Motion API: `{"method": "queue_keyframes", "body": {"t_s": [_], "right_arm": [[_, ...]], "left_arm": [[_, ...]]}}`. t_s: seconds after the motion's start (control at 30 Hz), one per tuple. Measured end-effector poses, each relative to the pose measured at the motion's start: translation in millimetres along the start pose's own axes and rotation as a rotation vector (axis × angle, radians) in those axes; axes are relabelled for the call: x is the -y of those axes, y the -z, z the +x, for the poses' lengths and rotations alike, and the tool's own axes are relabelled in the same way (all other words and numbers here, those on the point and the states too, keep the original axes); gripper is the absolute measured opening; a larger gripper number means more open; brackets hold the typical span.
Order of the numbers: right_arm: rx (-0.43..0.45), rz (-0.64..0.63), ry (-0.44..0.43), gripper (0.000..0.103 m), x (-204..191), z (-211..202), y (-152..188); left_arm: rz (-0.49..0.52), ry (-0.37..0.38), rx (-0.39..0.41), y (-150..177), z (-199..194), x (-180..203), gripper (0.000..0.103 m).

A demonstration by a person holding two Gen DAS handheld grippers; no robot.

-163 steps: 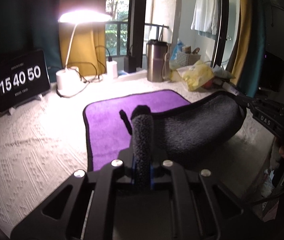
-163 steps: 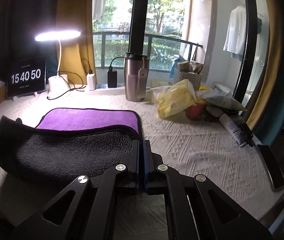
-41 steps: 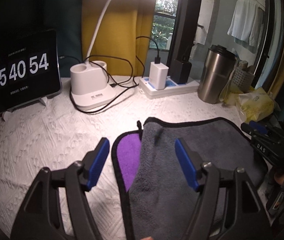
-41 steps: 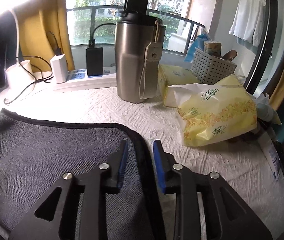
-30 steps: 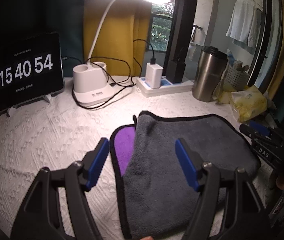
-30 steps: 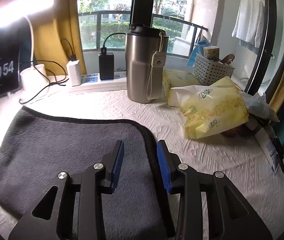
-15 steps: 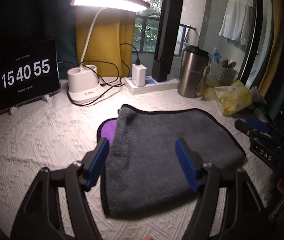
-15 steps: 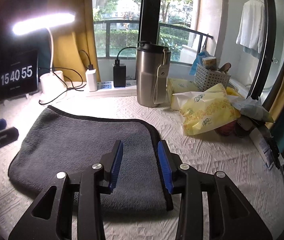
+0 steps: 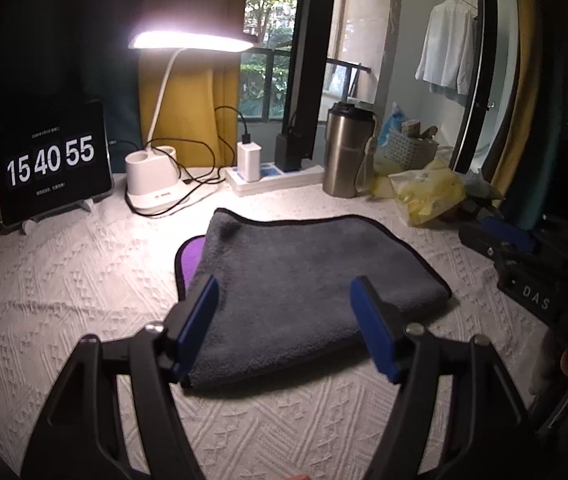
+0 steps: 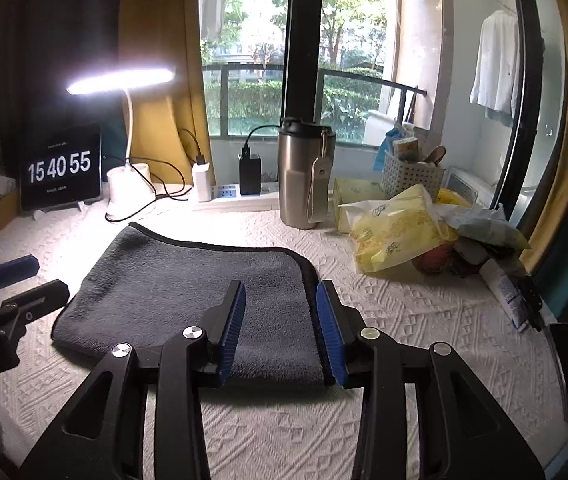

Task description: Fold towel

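The towel [image 9: 304, 276] lies folded in half on the white textured table, grey side up, with a strip of its purple side [image 9: 190, 258] showing at the left edge. It also shows in the right wrist view [image 10: 188, 292]. My left gripper [image 9: 284, 320] is open and empty, raised above the towel's near left part. My right gripper [image 10: 280, 320] is open and empty, above the towel's near right corner. The right gripper shows at the right in the left wrist view [image 9: 524, 264], and the left gripper at the left in the right wrist view [image 10: 12, 292].
At the back stand a tablet clock [image 9: 50, 164], a lit desk lamp [image 9: 156, 188], a power strip [image 9: 272, 176] and a steel tumbler [image 10: 306, 176]. Yellow bags [image 10: 396, 232], a basket [image 10: 412, 176] and clutter fill the right side. A tube [image 10: 504, 292] lies near the right edge.
Both grippers let go of the towel after laying the grey half over the purple half. Over the last second both have drawn back and upward from the towel, and the right one opened wider.
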State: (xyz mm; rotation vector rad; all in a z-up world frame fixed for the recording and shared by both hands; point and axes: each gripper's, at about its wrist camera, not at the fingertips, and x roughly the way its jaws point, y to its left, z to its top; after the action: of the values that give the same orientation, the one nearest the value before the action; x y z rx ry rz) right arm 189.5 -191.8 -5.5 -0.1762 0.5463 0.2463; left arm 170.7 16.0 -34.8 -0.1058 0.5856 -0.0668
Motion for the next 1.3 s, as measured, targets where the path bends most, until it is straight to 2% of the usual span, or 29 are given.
{"method": "queue_keyframes", "body": {"t_s": [0.23,0.6,0.8,1.3], "right_arm": [[0.026,-0.005,0.0,0.039,-1.5,-27.5,5.2],[0.05,0.014,-0.004,0.04,-0.9,-59.3,14.3],[0.059,0.03,-0.006,0.04,2.1,-72.8,21.3],[0.077,0.022,-0.023,0.04,-0.6,-101.3,48.3]], "left_arm": [[0.003,0.021,0.023,7.9,-18.2,6.9,0.07],[0.022,0.031,0.008,20.4,-38.8,12.7,0.07],[0.032,0.04,0.042,28.3,-52.3,13.8,0.07],[0.097,0.047,0.003,66.4,-75.7,25.9,0.07]]}}
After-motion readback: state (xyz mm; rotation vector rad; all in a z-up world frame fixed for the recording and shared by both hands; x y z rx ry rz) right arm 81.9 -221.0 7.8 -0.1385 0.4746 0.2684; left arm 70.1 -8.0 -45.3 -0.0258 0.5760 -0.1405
